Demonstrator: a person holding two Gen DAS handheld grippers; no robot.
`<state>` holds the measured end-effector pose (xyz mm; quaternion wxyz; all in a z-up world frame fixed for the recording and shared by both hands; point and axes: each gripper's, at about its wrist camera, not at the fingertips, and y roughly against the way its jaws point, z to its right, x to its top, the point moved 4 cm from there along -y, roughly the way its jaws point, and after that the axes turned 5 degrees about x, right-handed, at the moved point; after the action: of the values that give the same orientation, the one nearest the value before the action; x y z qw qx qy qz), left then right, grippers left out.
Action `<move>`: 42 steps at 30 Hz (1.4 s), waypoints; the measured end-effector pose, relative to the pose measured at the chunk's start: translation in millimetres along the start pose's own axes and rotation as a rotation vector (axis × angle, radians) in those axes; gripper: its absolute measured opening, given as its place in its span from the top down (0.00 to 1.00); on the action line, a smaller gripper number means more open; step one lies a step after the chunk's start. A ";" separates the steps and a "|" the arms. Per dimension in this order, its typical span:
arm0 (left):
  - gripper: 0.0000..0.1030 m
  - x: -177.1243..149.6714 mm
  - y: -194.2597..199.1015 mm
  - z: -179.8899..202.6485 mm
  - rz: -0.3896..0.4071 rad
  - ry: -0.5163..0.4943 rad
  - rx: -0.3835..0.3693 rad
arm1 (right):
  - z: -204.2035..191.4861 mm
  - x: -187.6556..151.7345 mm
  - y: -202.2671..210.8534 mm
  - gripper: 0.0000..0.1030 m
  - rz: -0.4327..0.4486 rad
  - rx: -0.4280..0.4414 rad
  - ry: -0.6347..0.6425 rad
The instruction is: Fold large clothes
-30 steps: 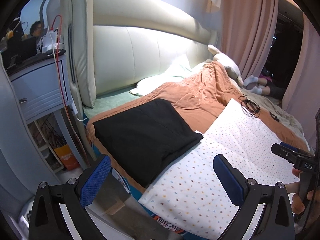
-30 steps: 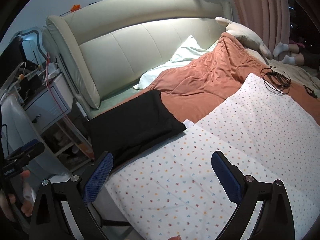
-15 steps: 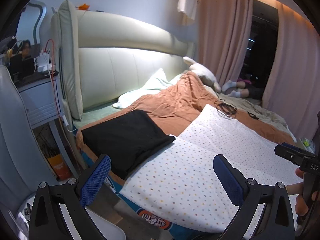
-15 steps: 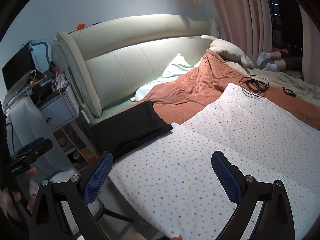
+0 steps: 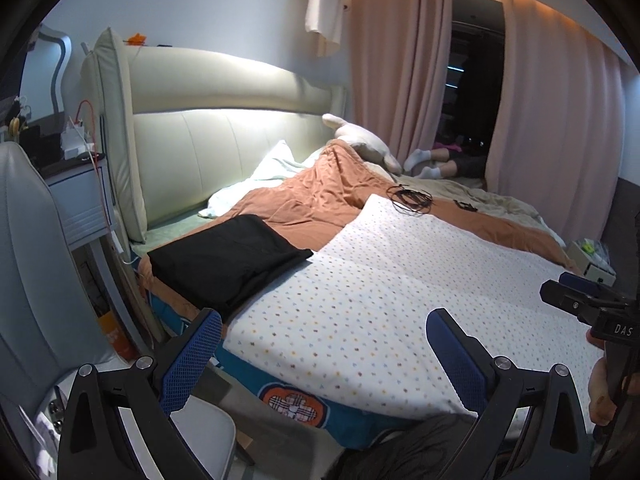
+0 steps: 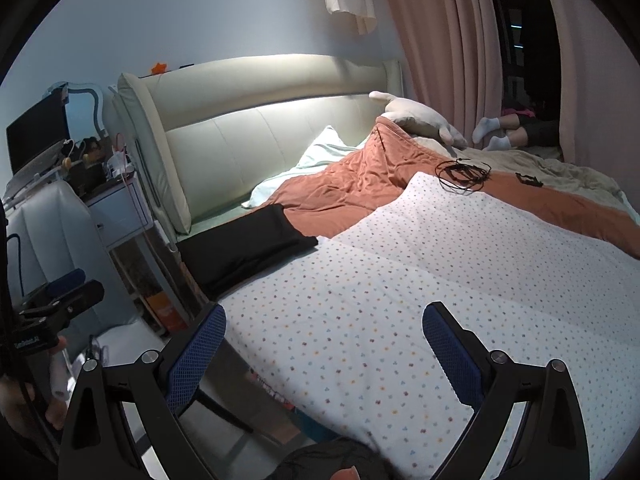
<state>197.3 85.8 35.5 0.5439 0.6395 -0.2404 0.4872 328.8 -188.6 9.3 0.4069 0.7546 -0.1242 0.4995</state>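
Left hand-held gripper (image 5: 323,347): hung wide open and empty above the bed's near edge.
Right hand-held gripper (image 6: 323,344): likewise spread apart, holding nothing.
Black garment (image 5: 228,258): lay folded at the bed's left corner, apparently finished and set aside.
Dotted sheet (image 5: 400,288): was spread flat across the bed (image 5: 320,196), probably as a folding surface.
Cable coil (image 5: 411,199): sat at the sheet's far edge.

Both wrist views look from the bedside across the dotted sheet (image 5: 380,280) (image 6: 400,280), headboard (image 5: 224,132) (image 6: 272,128) at 11 o'clock, shared folded black garment (image 5: 228,260) (image 6: 244,248) at 10 o'clock, near
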 end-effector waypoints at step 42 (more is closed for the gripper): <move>0.01 -110.3 135.5 29.6 0.134 -0.076 -0.174 | -45.5 -151.2 195.7 0.04 0.217 -0.232 -0.069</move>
<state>49.4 -6.0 2.4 0.5540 0.5905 -0.3445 0.4751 111.8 -313.0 -16.3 0.4303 0.7015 -0.2757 0.4967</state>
